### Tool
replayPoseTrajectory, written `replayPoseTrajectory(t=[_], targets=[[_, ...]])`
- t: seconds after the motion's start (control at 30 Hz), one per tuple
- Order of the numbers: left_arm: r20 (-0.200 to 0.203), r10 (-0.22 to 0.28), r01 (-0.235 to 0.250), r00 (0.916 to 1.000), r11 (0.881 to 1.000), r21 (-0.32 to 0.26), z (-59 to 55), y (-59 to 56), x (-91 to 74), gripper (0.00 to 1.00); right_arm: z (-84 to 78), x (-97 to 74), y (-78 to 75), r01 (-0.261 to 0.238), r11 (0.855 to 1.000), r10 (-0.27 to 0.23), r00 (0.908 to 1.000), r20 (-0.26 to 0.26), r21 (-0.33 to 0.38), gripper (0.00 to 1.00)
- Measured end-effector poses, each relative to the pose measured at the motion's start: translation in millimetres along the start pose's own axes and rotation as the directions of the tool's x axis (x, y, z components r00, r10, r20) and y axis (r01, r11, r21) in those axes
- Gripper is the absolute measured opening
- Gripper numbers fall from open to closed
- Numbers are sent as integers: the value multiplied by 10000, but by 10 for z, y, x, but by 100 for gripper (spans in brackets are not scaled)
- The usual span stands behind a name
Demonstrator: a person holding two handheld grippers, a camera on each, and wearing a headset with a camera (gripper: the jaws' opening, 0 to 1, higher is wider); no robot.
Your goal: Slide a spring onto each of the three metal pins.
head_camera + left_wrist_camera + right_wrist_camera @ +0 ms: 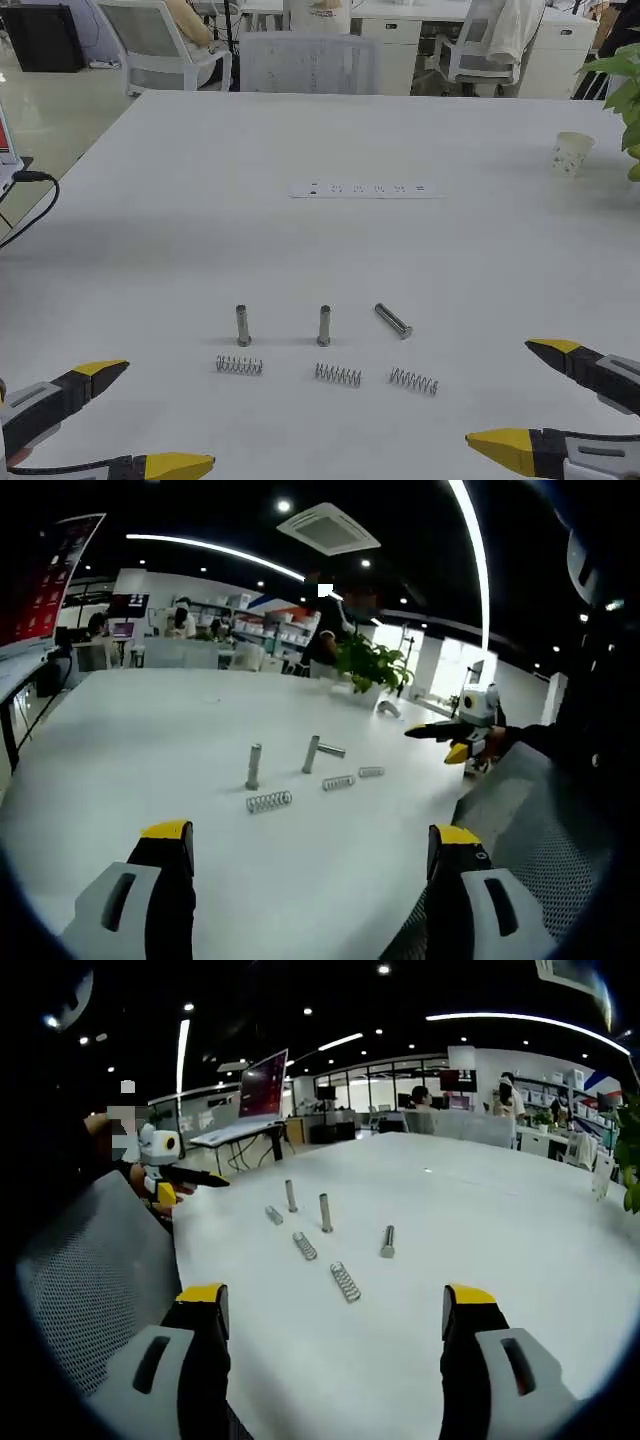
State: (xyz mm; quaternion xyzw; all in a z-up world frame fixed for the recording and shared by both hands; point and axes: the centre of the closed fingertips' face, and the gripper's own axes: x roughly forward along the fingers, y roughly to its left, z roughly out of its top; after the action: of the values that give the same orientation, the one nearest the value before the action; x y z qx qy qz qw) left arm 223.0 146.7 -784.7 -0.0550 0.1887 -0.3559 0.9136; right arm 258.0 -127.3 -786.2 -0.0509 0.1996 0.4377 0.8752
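Observation:
Two metal pins (242, 325) (324, 325) stand upright on the white table (330, 250). A third pin (393, 320) lies on its side to their right. In front of each pin lies a spring: left (239, 365), middle (338, 374), right (413, 380). My left gripper (155, 415) is open at the near left, clear of them. My right gripper (505, 393) stands open at the near right, holding nothing. The left gripper view shows the pins (254, 766) and springs (268, 801) ahead of its open jaws; the right gripper view shows the same pins (325, 1212) and springs (345, 1281).
A white power strip (365, 189) lies mid-table beyond the pins. At the far right stand a paper cup (572, 153) and a green plant (625, 100). A black cable (30, 190) runs over the left edge. Chairs (310, 60) line the far side.

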Motion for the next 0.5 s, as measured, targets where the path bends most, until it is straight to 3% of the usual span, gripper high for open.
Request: replayPoseTrajectory(t=[0.5], targets=[[-317,-179,179,9993,9998,-16,-95,-60,41,93,-103,11,38,-14,9999,16,10000,-84,158,87]])
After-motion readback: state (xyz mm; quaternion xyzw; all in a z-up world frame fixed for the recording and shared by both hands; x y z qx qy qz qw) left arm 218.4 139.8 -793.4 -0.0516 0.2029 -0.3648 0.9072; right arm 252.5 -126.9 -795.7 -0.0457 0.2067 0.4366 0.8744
